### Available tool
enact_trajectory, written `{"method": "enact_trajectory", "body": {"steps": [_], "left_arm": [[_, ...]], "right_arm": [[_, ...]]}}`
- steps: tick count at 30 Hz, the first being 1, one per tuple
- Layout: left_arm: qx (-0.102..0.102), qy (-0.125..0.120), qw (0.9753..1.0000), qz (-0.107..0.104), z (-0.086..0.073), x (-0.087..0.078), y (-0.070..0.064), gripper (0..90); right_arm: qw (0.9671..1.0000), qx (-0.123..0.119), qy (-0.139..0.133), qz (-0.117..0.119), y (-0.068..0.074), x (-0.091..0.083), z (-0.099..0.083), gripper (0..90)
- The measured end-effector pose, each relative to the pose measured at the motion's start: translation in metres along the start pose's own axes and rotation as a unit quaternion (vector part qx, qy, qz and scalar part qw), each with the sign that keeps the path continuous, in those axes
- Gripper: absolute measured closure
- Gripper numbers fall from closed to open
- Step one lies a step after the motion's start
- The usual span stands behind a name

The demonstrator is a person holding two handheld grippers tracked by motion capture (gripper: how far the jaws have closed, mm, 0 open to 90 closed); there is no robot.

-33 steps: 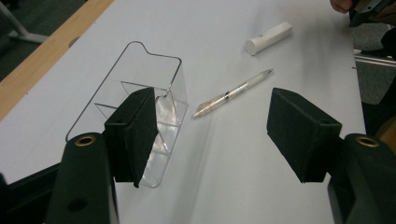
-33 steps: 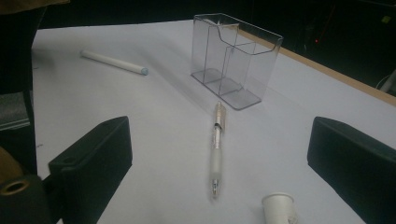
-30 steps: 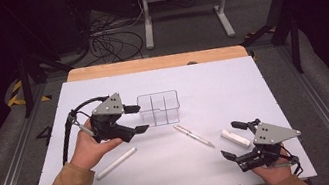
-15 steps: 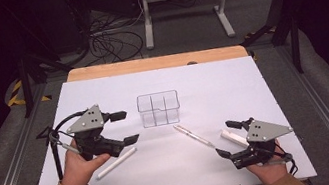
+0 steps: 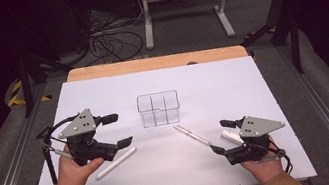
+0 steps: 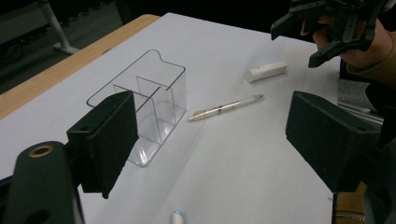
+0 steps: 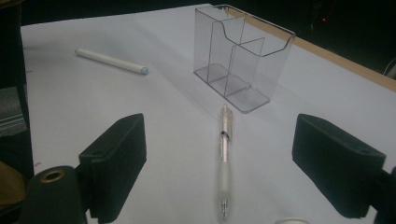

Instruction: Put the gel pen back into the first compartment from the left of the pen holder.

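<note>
The right gripper (image 5: 219,137) has its jaws spread wide and holds nothing; in the right gripper view the clear plastic pen with a frosted white grip (image 7: 225,159) lies on the table directly between and ahead of those jaws, its length pointing away toward the organiser. The left gripper (image 5: 117,130) is likewise wide apart and empty, held above the left part of the sheet.

The pen (image 5: 192,135) lies flat near the middle, just right of and nearer than the clear plastic desk organiser with inner dividers (image 5: 158,108), which stands upright and, as far as its see-through walls show, has nothing in any compartment. A long white marker with a pale blue tip (image 5: 116,162) lies near the left gripper, and a short white cylinder-like piece (image 5: 231,137) lies just beside the right gripper.

Judged from this, the work of loading the organiser looks barely begun: all three pieces are on the white table cover (image 5: 101,93), none gripped. The right gripper appears lined up for the pen, so closing on it seems the likely step.
</note>
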State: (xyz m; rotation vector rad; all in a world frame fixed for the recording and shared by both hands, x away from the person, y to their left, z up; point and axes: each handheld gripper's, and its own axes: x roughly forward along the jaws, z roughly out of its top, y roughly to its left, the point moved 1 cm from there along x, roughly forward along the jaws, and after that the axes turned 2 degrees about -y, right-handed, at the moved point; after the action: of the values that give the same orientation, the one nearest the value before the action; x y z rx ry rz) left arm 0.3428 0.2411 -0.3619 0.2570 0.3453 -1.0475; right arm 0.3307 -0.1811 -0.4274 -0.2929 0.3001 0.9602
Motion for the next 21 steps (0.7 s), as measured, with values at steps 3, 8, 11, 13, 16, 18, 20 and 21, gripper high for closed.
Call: {"method": "enact_trajectory", "body": {"steps": [3, 8, 11, 13, 16, 18, 20, 21], "left_arm": [[-0.005, 0.002, 1.0, 0.002, -0.002, -0.001, 0.001, 17.4], [-0.012, -0.004, 0.9999, 0.009, -0.005, -0.004, 0.002, 16.9], [-0.007, -0.005, 0.9998, 0.018, -0.005, -0.007, 0.002, 16.7], [-0.008, -0.006, 0.9998, 0.016, -0.006, -0.008, 0.002, 16.7], [-0.006, -0.003, 0.9997, 0.023, -0.007, -0.009, 0.002, 17.2], [-0.008, -0.004, 0.9997, 0.022, -0.007, -0.009, 0.002, 17.4], [-0.009, -0.003, 0.9997, 0.022, -0.007, -0.009, 0.002, 17.4], [-0.009, -0.003, 0.9997, 0.023, -0.007, -0.009, 0.002, 17.5]], "right_arm": [[0.9999, 0.005, 0.013, -0.005, -0.001, 0.004, 0.004, 20.7], [0.9994, 0.017, 0.029, -0.002, -0.003, 0.012, 0.009, 23.7], [0.9988, 0.017, 0.045, -0.002, -0.003, 0.017, 0.007, 24.5], [0.9985, 0.018, 0.051, -0.003, -0.003, 0.019, 0.007, 25.4], [0.9981, 0.025, 0.057, -0.001, -0.004, 0.022, 0.007, 26.6], [0.9975, 0.026, 0.065, 0.0, -0.004, 0.025, 0.009, 27.5], [0.9972, 0.025, 0.07, 0.003, -0.004, 0.028, 0.01, 28.2], [0.997, 0.026, 0.073, 0.004, -0.004, 0.029, 0.01, 28.5]]}}
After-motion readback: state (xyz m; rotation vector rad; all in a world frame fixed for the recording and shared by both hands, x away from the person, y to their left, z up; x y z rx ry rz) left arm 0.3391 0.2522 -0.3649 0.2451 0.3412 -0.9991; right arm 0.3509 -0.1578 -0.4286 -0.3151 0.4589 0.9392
